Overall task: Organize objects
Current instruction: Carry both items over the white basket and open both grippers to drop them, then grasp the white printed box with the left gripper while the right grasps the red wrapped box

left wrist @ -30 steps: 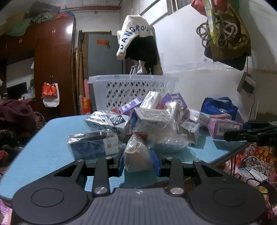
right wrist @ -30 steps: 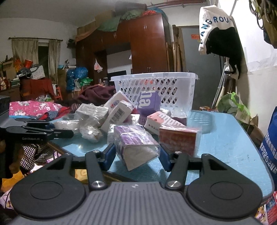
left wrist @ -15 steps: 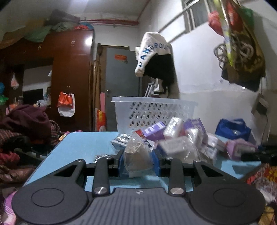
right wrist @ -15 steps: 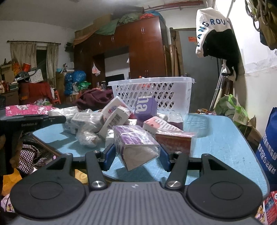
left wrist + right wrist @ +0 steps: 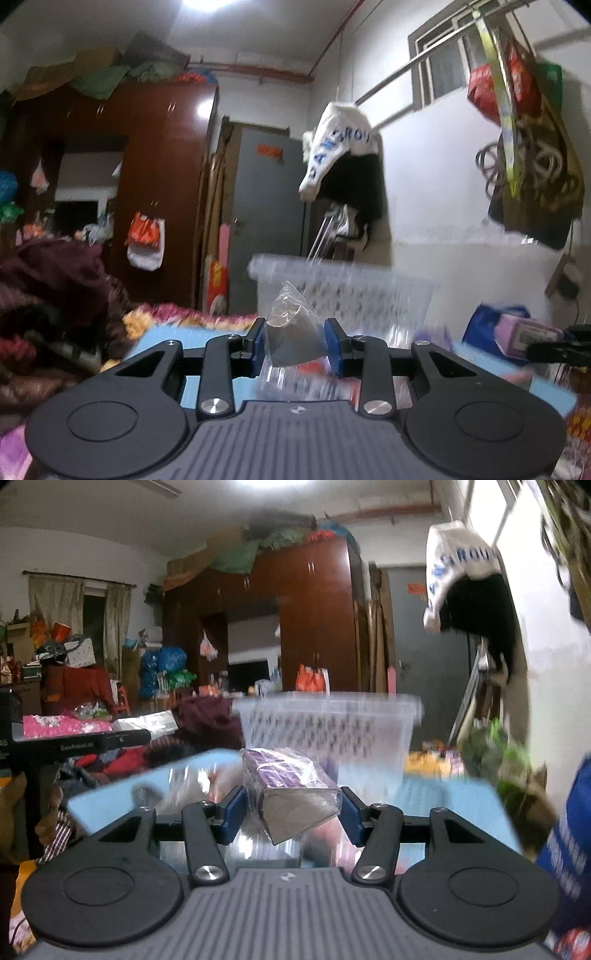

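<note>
My left gripper (image 5: 295,345) is shut on a small clear plastic packet (image 5: 291,338) and holds it in the air in front of the white lattice basket (image 5: 354,295). My right gripper (image 5: 291,812) is shut on a purple box wrapped in clear plastic (image 5: 291,794), lifted above the blue table (image 5: 443,794), with the white basket (image 5: 332,731) behind it. The pile of wrapped boxes on the table is blurred and mostly hidden below both grippers. The right gripper also shows at the right edge of the left wrist view (image 5: 554,347).
A dark wooden wardrobe (image 5: 147,184) and a grey door (image 5: 266,221) stand behind the table. A white and black garment (image 5: 343,166) hangs on the wall above the basket. A blue bag (image 5: 569,849) sits at the right. Clothes (image 5: 48,295) are heaped at the left.
Both grippers have risen from the table with their loads and tilted upward. The pile of boxes has dropped out of view, and the basket now sits low in both views.
</note>
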